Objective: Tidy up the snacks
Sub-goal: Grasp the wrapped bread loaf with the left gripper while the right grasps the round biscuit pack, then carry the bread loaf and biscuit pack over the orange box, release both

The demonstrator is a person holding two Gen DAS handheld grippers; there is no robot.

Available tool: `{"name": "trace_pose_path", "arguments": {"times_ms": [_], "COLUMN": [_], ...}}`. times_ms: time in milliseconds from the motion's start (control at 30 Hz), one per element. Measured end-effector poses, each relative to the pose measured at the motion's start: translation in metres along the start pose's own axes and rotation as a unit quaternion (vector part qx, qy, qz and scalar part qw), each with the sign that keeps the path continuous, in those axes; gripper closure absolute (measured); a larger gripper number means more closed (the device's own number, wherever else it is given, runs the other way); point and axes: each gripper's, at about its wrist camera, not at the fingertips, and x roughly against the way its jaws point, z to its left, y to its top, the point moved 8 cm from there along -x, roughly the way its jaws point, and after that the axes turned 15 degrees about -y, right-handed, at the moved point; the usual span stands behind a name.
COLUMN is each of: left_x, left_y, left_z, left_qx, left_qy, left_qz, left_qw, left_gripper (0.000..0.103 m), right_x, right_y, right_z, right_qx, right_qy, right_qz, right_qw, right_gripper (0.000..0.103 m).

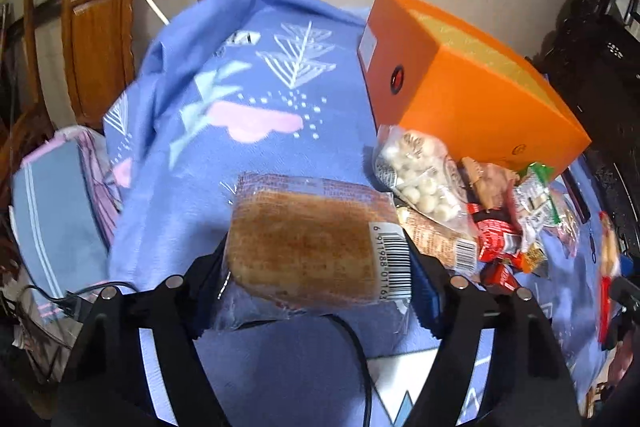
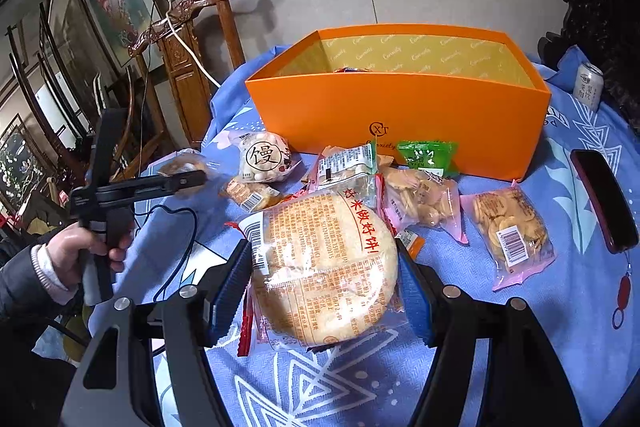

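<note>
My left gripper (image 1: 318,267) is shut on a wrapped brown cake (image 1: 308,239) and holds it above the blue cloth, left of the orange box (image 1: 480,99). My right gripper (image 2: 324,283) is shut on a large round rice cracker pack (image 2: 324,267), just in front of the snack pile. The orange box (image 2: 400,107) stands open behind the pile, with one item partly visible inside. The left gripper (image 2: 188,183) also shows in the right wrist view, with its cake (image 2: 182,167) at the table's left edge.
Loose snacks lie before the box: a bag of white balls (image 2: 266,157), a green packet (image 2: 426,155), biscuit bags (image 2: 508,227), red packets (image 1: 496,239). A dark phone (image 2: 604,199) and a can (image 2: 587,85) sit at right. A wooden chair (image 2: 188,39) stands at left.
</note>
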Motion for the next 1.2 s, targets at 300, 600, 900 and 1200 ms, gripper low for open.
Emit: {"name": "trace_pose_path", "arguments": {"times_ms": [300,600,900,1200], "left_x": [0.048,0.059,0.029,0.017], "left_y": [0.023,0.103,0.197,0.213], "left_z": [-0.036,-0.113,-0.178,-0.195], "left_qx": [-0.033,-0.099,-0.14,-0.146], "left_qy": [-0.02,-0.074,-0.09,-0.052], "left_qz": [-0.038,-0.089,-0.106,-0.1], "left_qw": [0.9985,0.9884,0.9803,0.9829], "left_gripper": [0.029,0.029,0.029,0.004], "right_x": [0.015,0.041,0.04,0.032], "right_y": [0.015,0.09,0.203,0.205], "right_z": [-0.006,-0.036,-0.072,-0.072], "right_qx": [-0.009,-0.013,-0.028,-0.038], "right_qy": [-0.001,-0.023,-0.043,-0.054], "right_qz": [-0.025,-0.101,-0.17,-0.157], "right_qw": [1.0,0.994,0.984,0.985], "right_gripper": [0.034,0.034,0.034,0.011]}}
